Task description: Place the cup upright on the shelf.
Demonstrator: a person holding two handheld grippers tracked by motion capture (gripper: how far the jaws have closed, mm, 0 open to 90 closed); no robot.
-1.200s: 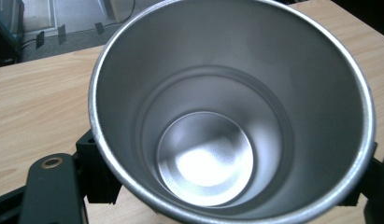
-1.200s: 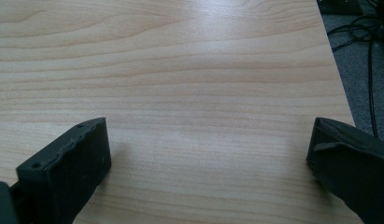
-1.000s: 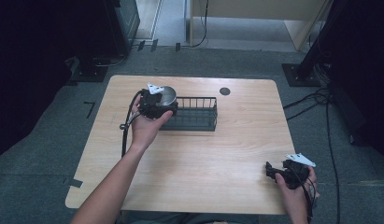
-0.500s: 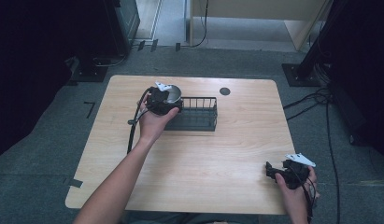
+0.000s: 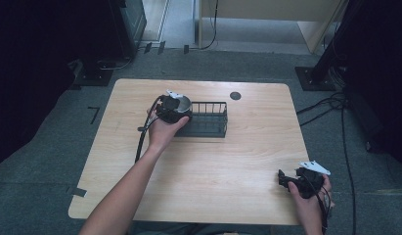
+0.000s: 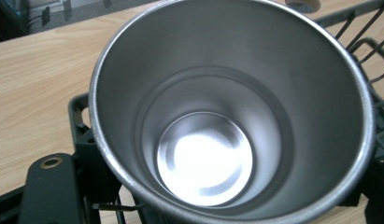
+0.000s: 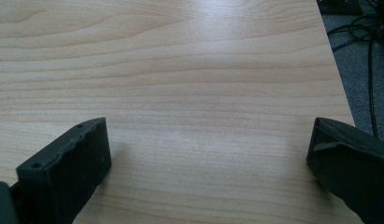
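Note:
A shiny steel cup [image 5: 183, 103] hangs upright at the left end of a black wire basket [image 5: 208, 121], and my left gripper [image 5: 171, 110] is shut on it. In the left gripper view I look straight into the empty cup [image 6: 203, 158]; one black finger [image 6: 49, 191] shows at the lower left and basket wires [image 6: 358, 32] run behind the rim. I cannot tell whether the cup's base touches the basket floor. My right gripper [image 5: 285, 178] rests near the table's front right corner, open, its jaws [image 7: 208, 163] wide apart over bare wood.
The wooden table [image 5: 213, 171] has rounded corners and a small dark round cap [image 5: 235, 95] behind the basket. Cables [image 5: 335, 105] lie on the grey floor to the right. A black cable [image 5: 142, 134] trails from the left gripper across the table.
My left hand has carried the cup a little to the right and lower, onto the basket's left end. The right hand has stayed where it was.

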